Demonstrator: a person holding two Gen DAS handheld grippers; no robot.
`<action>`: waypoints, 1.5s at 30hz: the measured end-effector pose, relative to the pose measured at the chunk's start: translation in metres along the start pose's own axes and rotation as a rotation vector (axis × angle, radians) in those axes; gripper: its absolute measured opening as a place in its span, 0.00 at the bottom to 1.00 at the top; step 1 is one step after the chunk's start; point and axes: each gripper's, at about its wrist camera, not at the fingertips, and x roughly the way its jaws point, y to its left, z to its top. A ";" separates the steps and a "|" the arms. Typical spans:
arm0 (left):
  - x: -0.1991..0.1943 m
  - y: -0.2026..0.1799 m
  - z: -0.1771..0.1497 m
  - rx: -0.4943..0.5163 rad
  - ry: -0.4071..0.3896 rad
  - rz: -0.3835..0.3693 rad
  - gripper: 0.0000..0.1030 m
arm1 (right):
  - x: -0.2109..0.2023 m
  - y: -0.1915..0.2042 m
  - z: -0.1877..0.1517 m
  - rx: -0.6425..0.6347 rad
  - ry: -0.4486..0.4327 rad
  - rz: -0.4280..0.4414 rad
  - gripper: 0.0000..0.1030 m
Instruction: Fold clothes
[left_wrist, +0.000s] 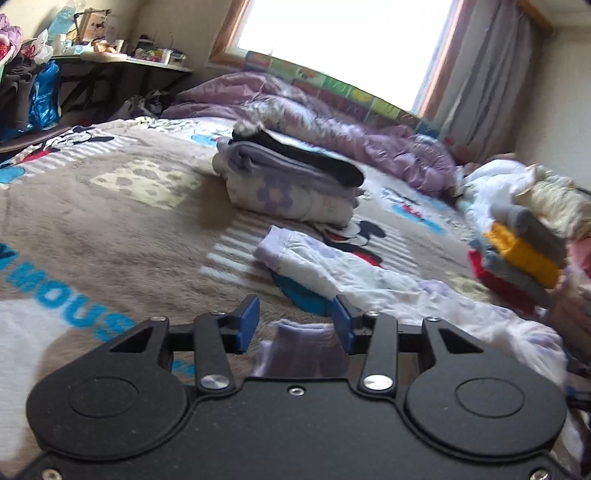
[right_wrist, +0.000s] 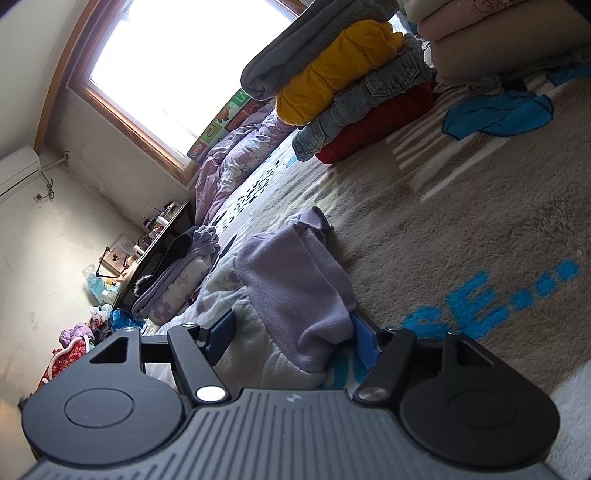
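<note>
Left wrist view first: the left gripper (left_wrist: 295, 326) hangs low over the bed blanket (left_wrist: 110, 229), its blue pads standing apart. A lilac cuff (left_wrist: 295, 350) of the white-and-lilac garment (left_wrist: 369, 280) sits in the gap between them, and neither pad presses on it, so that grip is released. The garment sprawls from the near centre out to the right. Farther back, centre, a folded stack (left_wrist: 288, 184) with a dark piece on top. On the right edge, a pile of folded clothes (left_wrist: 517, 254), yellow and grey over red. A rumpled purple duvet (left_wrist: 332, 122) lies beneath the window (left_wrist: 343, 44).

Now the right wrist view, tilted hard over: the right gripper (right_wrist: 295, 332) has its jaws spread wide around a lilac fleece fold (right_wrist: 295, 288) lying on the pale garment. The right-hand pad touches the cloth's edge, the left stands clear, so nothing is clamped. The yellow-and-grey pile (right_wrist: 343, 85) sits far up, the floral stack (right_wrist: 173, 288) to the left.
</note>
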 end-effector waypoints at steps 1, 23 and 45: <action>-0.008 0.004 -0.002 0.012 0.003 -0.010 0.41 | -0.001 0.000 0.000 0.002 0.000 0.003 0.65; 0.036 -0.023 -0.015 0.222 0.127 -0.049 0.21 | 0.007 0.011 -0.006 -0.032 0.015 0.031 0.63; -0.029 -0.015 0.024 -0.281 0.077 -0.093 0.10 | -0.005 0.001 -0.004 0.166 0.057 0.167 0.28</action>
